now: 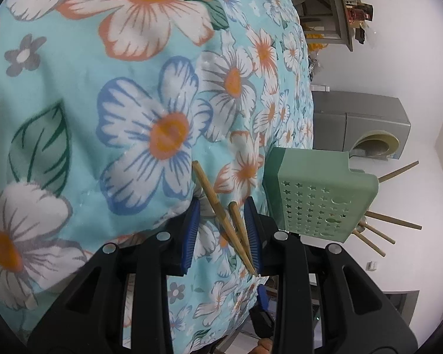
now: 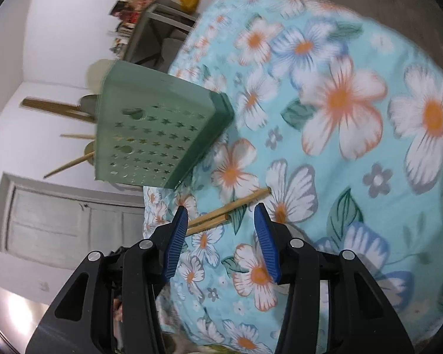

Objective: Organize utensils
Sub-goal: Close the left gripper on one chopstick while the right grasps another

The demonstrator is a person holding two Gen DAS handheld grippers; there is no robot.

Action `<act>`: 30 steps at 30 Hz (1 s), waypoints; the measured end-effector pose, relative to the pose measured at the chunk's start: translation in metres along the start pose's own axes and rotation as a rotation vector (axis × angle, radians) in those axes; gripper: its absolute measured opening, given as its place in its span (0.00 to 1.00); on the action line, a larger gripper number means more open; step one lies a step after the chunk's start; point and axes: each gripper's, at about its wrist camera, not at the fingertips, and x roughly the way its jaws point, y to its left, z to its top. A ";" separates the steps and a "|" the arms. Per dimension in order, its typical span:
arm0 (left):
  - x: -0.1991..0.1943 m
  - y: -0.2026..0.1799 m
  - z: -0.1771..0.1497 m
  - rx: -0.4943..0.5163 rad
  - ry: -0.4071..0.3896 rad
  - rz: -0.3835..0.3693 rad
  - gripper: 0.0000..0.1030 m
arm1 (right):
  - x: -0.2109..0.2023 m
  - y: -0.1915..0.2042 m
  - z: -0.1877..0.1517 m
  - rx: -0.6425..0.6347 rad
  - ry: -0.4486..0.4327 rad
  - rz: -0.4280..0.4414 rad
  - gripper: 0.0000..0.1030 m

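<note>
Two wooden chopsticks (image 1: 221, 212) lie on the floral cloth (image 1: 103, 88), between the blue pads of my left gripper (image 1: 223, 230), whose jaws stand open around them. They also show in the right wrist view (image 2: 227, 209), just ahead of my right gripper (image 2: 221, 230), which is open and empty. The green perforated utensil holder (image 1: 319, 197) stands on the cloth just beyond, with several chopsticks (image 1: 395, 222) sticking out of its top. It also shows in the right wrist view (image 2: 150, 135), ahead and to the left.
The cloth's edge (image 1: 307, 94) drops off near the holder. Beyond it are a grey appliance (image 1: 363, 126), a shelf with small items (image 1: 345, 8), white walls and a grey door (image 2: 62, 224).
</note>
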 end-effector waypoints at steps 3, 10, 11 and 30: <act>0.002 -0.001 0.000 0.004 -0.002 -0.002 0.28 | 0.014 -0.008 0.001 0.061 0.024 0.011 0.45; 0.002 0.002 0.003 -0.003 0.006 -0.004 0.28 | 0.030 -0.012 0.007 0.135 -0.008 0.029 0.43; 0.002 0.002 0.004 -0.003 0.007 -0.003 0.28 | 0.031 -0.011 0.007 0.139 -0.012 0.027 0.42; 0.006 0.002 0.008 -0.003 0.020 -0.022 0.28 | 0.050 -0.022 0.011 0.250 -0.086 0.037 0.12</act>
